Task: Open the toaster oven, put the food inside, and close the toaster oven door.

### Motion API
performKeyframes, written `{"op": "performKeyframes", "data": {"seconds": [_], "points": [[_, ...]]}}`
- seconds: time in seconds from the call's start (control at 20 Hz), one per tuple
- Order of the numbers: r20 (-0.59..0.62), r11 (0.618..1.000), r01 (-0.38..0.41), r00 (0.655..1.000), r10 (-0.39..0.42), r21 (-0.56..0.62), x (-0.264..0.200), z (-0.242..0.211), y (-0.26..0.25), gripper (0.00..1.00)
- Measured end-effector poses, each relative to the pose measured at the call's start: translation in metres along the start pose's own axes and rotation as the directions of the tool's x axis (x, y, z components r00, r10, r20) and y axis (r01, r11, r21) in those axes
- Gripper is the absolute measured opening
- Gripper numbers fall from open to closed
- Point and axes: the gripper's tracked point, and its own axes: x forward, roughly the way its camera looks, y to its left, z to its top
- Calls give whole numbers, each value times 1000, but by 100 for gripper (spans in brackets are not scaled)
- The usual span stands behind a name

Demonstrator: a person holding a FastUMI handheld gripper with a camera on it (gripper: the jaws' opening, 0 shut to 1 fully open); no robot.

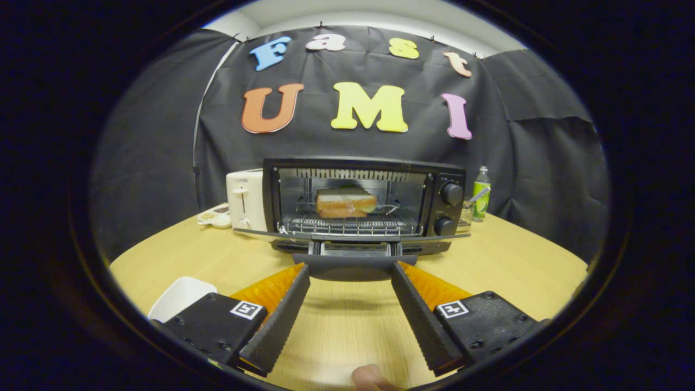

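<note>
The black toaster oven [445,209] stands on the wooden table [521,266] with its door [353,237] folded down flat toward me. Inside, on the wire rack [350,224], lies a sandwich [344,202]. The door handle [351,266] sticks out just ahead of my fingertips, level with them. My gripper [351,271] is open, its two fingers spread wide apart, one to each side of the handle, with nothing pressed between them.
A white toaster [245,200] stands left of the oven with a small dish [215,216] beside it. A green bottle [480,193] stands to the oven's right. A white plate [180,297] lies near my left finger. A fingertip [369,377] shows at the bottom.
</note>
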Motion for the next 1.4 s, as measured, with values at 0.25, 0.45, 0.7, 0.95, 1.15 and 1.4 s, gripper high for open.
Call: {"op": "performKeyframes", "data": {"seconds": [0.25, 0.45, 0.7, 0.95, 1.15, 1.4], "points": [[56, 999, 13, 998, -10, -49, 18, 33, 1, 100], [48, 1000, -1, 999, 1, -4, 18, 42, -7, 100], [102, 999, 5, 995, -11, 54, -8, 63, -44, 100], [74, 997, 23, 997, -29, 78, -52, 92, -75, 100], [109, 996, 44, 993, -53, 81, -108, 139, -87, 100], [144, 998, 32, 989, -39, 52, -176, 193, -89, 100]]}}
